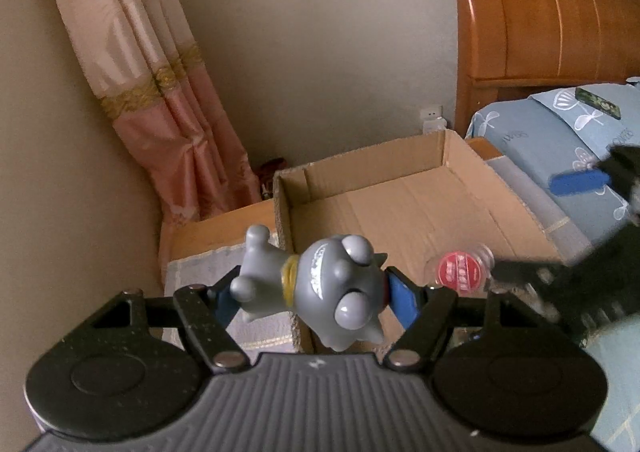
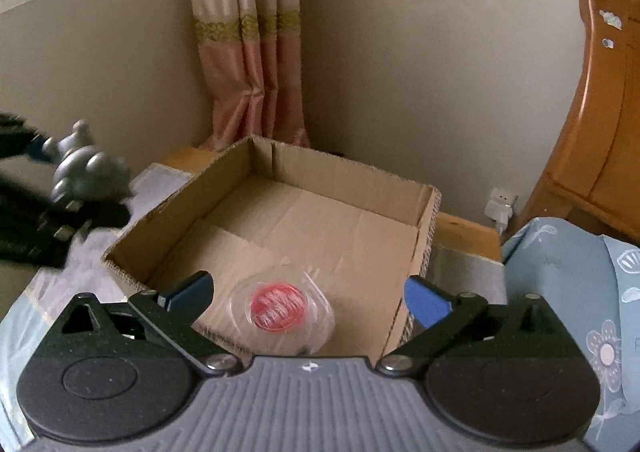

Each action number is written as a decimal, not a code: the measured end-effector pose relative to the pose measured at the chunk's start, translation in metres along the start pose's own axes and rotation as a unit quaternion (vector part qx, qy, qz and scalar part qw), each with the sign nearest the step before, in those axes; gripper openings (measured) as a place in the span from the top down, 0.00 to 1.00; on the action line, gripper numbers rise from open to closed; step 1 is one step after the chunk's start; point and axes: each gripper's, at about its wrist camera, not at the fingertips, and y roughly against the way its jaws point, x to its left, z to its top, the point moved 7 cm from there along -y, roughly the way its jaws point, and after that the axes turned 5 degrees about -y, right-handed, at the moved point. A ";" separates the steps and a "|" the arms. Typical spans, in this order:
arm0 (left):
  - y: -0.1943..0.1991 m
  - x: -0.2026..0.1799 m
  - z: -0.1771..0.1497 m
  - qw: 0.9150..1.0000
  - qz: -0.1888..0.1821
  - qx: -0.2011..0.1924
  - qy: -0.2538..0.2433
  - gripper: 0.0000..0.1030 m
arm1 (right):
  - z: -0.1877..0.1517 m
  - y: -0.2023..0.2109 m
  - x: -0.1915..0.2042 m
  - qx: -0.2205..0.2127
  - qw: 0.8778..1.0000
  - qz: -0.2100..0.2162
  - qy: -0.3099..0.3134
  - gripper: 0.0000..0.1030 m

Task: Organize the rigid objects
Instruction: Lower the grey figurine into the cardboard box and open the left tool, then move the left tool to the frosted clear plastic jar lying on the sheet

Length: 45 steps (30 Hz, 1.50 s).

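Gripping the grey toy figure in my left tool, I carry it over the cardboard box ahead before releasing (right tool gapes wide, holding nothing).

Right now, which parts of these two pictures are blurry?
Left wrist view: the right gripper at the right edge is smeared, the grey toy figure sharp. Right wrist view: the clear red-lidded container looks streaked, the left gripper blurred.

Glossy grey plastic animal figurine; matt corrugated brown cardboard box; clear plastic red-lidded jar; varnished wooden headboard.
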 end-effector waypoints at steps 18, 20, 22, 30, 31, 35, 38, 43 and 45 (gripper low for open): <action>-0.081 -0.002 0.014 0.997 -0.003 0.059 0.046 0.28 | -0.080 0.051 -0.017 0.038 0.998 -0.011 -0.052 0.00; -0.084 -0.001 0.013 0.997 -0.006 0.059 0.051 0.27 | -0.088 0.050 -0.024 0.045 0.997 -0.016 -0.063 0.00; -0.086 0.000 0.014 0.997 -0.007 0.058 0.052 0.15 | -0.096 0.047 -0.030 0.054 0.996 -0.020 -0.073 0.00; -0.058 0.003 0.024 0.999 0.006 0.008 0.044 0.12 | -0.103 0.048 -0.032 0.038 0.995 -0.046 -0.077 0.00; -0.053 0.002 0.023 0.999 0.004 0.002 0.043 0.11 | -0.103 0.049 -0.031 0.032 0.995 -0.050 -0.074 0.00; -0.035 -0.004 0.015 0.999 -0.010 -0.024 0.040 0.06 | -0.108 0.053 -0.026 0.018 0.996 -0.050 -0.070 0.00; -0.026 -0.008 0.001 0.999 -0.011 -0.030 0.035 0.06 | -0.113 0.056 -0.022 0.009 0.996 -0.051 -0.067 0.00; -0.009 -0.017 -0.031 0.999 0.006 -0.045 0.024 0.06 | -0.124 0.061 -0.015 -0.003 0.996 -0.059 -0.061 0.00; -0.003 -0.019 -0.045 0.999 0.013 -0.046 0.025 0.06 | -0.129 0.063 -0.013 -0.006 0.996 -0.066 -0.055 0.00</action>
